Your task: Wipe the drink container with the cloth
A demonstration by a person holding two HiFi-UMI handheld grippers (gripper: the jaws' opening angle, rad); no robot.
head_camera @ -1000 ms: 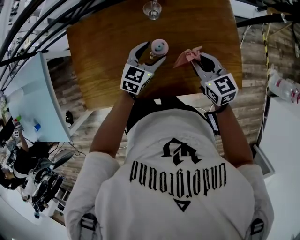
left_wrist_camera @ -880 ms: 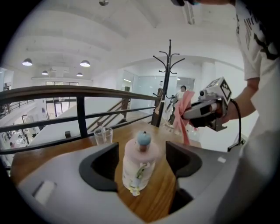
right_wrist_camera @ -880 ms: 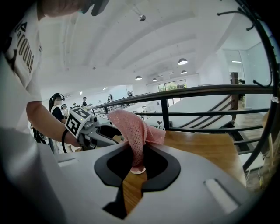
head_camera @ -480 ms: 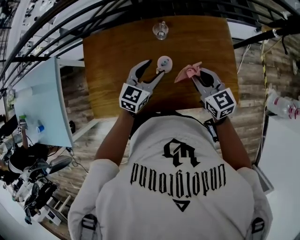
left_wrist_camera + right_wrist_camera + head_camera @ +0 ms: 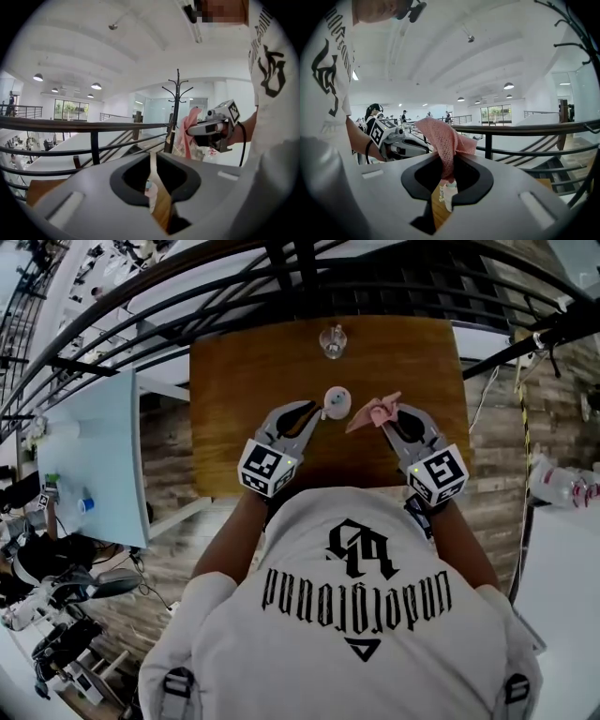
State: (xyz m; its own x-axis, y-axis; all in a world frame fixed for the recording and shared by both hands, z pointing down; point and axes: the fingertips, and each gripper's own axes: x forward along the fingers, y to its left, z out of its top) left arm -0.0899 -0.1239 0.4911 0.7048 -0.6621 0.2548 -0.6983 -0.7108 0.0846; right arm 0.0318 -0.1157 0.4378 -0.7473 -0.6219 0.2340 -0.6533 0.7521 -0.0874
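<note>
Currently: left tongs (image 5: 314,412), just closed to a narrow slit, empty, near drink container (image 5: 337,401); right tongs (image 5: 392,418) clamped on pink cloth (image 5: 373,412), opposite side of it. Container unheld, upright on counter (image 5: 234,381). Risk: toppling under cloth's push toward glass (image 5: 333,339) beyond.

A small white bottle (image 5: 337,402) stands upright below the tip of the left tongs (image 5: 318,412); a crumpled pink mesh cloth (image 5: 373,412) is pinched in the right tongs (image 5: 387,419).
</note>
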